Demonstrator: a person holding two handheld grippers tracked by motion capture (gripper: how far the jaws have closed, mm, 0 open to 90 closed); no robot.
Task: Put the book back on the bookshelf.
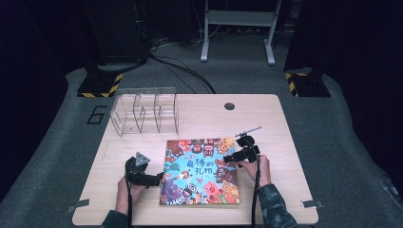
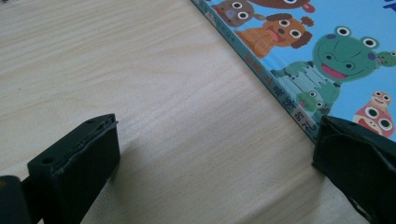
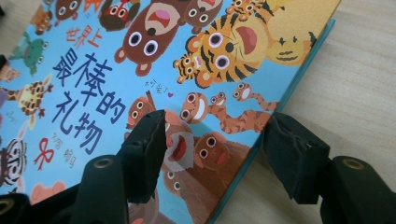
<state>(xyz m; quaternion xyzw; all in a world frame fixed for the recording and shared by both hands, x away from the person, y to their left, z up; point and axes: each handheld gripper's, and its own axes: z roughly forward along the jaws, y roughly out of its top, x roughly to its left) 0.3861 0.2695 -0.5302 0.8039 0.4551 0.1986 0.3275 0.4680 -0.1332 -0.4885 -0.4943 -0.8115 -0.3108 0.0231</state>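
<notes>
A colourful picture book (image 1: 202, 171) with cartoon animals lies flat on the wooden table (image 1: 266, 123). My left gripper (image 1: 158, 179) rests at the book's left edge. In the left gripper view, the left gripper (image 2: 217, 126) is wide open, with one jaw over bare wood and the other over the book's spine (image 2: 275, 88). My right gripper (image 1: 227, 158) is at the book's right edge. In the right gripper view, the right gripper (image 3: 217, 119) is open. One jaw hovers over the book's cover (image 3: 93, 70), the other stands just outside its teal edge on the table.
A clear acrylic rack (image 1: 145, 110) with upright dividers stands at the table's back left. A round cable hole (image 1: 229, 106) sits near the far edge. Cables trail from both grippers toward the front edge. Bare wood shows to the left and right of the book.
</notes>
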